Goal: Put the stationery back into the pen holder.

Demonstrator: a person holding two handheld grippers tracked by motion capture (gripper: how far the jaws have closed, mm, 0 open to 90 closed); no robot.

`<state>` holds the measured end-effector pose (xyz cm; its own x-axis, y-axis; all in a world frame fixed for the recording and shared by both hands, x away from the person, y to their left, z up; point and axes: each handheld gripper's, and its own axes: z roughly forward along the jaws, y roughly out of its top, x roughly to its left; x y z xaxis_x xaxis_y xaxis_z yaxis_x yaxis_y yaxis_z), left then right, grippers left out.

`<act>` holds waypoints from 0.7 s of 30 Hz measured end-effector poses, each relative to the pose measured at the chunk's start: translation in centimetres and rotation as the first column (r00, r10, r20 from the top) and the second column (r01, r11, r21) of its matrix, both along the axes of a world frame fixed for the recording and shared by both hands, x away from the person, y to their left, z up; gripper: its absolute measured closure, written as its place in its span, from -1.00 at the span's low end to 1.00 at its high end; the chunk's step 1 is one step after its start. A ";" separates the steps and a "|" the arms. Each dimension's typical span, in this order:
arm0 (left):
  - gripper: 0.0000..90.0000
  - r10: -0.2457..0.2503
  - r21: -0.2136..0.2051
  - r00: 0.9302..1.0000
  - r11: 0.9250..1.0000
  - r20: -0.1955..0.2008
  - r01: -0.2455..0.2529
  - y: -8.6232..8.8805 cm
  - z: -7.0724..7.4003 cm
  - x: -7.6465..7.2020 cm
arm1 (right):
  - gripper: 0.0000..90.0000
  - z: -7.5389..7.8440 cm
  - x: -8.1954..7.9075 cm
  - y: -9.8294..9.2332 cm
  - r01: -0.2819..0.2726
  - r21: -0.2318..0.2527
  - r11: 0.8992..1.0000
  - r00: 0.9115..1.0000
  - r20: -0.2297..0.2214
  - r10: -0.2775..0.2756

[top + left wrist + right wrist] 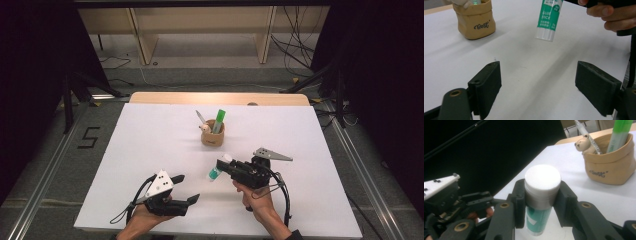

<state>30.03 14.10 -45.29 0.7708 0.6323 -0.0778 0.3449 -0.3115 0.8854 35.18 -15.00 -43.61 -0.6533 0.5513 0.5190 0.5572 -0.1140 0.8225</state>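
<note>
Two grippers over a white table (150,145) from the high view: right gripper (223,166) pinching a glue stick (218,168) near the cap, at five o'clock from the cup (213,133); left gripper (187,188) spread, holding nothing. Risks tipping the cup if swung in low; plenty of bare room at nine o'clock, near edge close behind. Left gripper view: jaws wide apart, glue stick (548,20) hanging clear at twelve o'clock, cup (475,21) at eleven. Right gripper view: pads clamped just under the white cap (543,182); could slip or twist loose, weight hanging below; cup (610,165) at two o'clock.
</note>
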 end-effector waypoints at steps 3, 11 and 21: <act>-0.56 0.009 0.000 1.000 1.000 0.003 -0.009 0.5 0.3 0.0 | 0.46 0.2 0.3 -0.1 0.015 -0.020 1.000 1.000 0.022 -0.015; -0.56 0.054 -0.003 0.998 0.999 -0.031 -0.054 2.6 0.3 -0.3 | 0.46 1.4 1.8 -0.4 0.077 -0.068 0.995 0.994 0.084 -0.071; -0.62 0.093 -0.029 0.994 0.995 -0.064 -0.095 4.0 -0.1 0.1 | 0.46 2.9 4.1 -0.7 0.148 -0.095 0.985 0.984 0.119 -0.136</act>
<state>30.11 18.07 -45.41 0.7010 0.6982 -0.1451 0.4264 -0.2473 0.8701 39.28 -15.69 -40.73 -0.6153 0.6890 0.3829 0.4453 -0.0969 0.8901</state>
